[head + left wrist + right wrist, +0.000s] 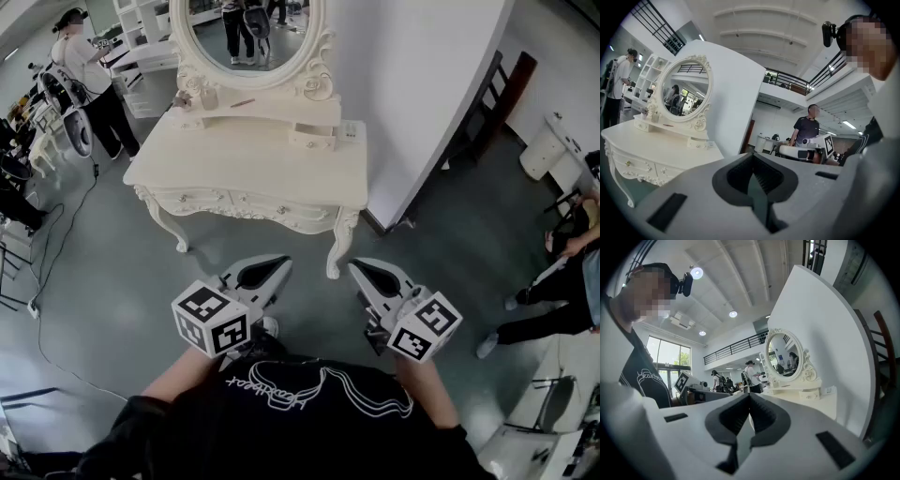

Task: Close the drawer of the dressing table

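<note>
The dressing table (253,164) stands in the upper middle of the head view, cream with carved trim, its oval mirror (248,33) at the top edge. Along the front apron the wide drawers (234,201) sit flush. At the right end of the mirror's base, a small drawer (313,139) juts forward onto the tabletop. The tabletop around it is bare, with only small items on the shelf left of the mirror.

A white wall panel (422,94) rises just beside the table's right edge, and a dark chair (487,103) shows behind it. In the upper left a standing person (84,75) is near the table's far corner. A cable (66,234) trails across the grey floor (112,291) on the left. At the right edge a seated person's legs (539,305) reach in.

The left gripper (281,265) and right gripper (356,270) are low in the frame, side by side and well apart from the table, pointing towards it. Each has its jaws pressed together with nothing between them. Open floor lies between their tips and the table's front legs.
</note>
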The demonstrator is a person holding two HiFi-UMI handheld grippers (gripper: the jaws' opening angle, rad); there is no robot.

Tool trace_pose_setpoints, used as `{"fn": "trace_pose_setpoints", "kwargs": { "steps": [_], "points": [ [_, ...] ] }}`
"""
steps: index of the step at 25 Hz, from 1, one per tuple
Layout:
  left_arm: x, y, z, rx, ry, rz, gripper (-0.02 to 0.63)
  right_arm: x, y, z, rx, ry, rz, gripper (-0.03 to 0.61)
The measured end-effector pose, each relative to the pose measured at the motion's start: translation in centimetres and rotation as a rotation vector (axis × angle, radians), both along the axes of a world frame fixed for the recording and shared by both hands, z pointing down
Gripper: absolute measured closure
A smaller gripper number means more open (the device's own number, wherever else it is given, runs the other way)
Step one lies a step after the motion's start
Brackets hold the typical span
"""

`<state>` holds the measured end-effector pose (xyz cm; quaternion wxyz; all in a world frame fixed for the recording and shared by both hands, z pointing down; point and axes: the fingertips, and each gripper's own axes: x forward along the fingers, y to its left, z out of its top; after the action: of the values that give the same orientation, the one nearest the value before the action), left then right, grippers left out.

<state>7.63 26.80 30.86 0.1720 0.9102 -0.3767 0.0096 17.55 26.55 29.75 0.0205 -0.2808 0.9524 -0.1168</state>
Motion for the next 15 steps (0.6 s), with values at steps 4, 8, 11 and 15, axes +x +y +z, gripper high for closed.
{"fn": "trace_pose_setpoints", "kwargs": {
  "steps": [4,8,11,15],
  "points": [
    [-0.1,0.1,-0.4,0.009,-0.001,-0.003,0.611,0.1,0.0,-0.2,0.009,0.007,0.003,0.575],
    [-0.5,0.0,-0.3,0.003,0.003,-0.014,0.611,0.4,-0.7,-0.2,0.001,-0.007,0.033,0.575],
    [-0.7,-0.8,0.2,-0.006,0.006,-0.015,0.611,0.4,-1.6,0.1,0.005,-0.007,0.056,0.572],
    [-1.0,-2.1,0.9,-0.023,0.016,-0.012,0.611,0.0,-3.2,1.3,-0.02,0.025,0.073,0.451]
  ]
}}
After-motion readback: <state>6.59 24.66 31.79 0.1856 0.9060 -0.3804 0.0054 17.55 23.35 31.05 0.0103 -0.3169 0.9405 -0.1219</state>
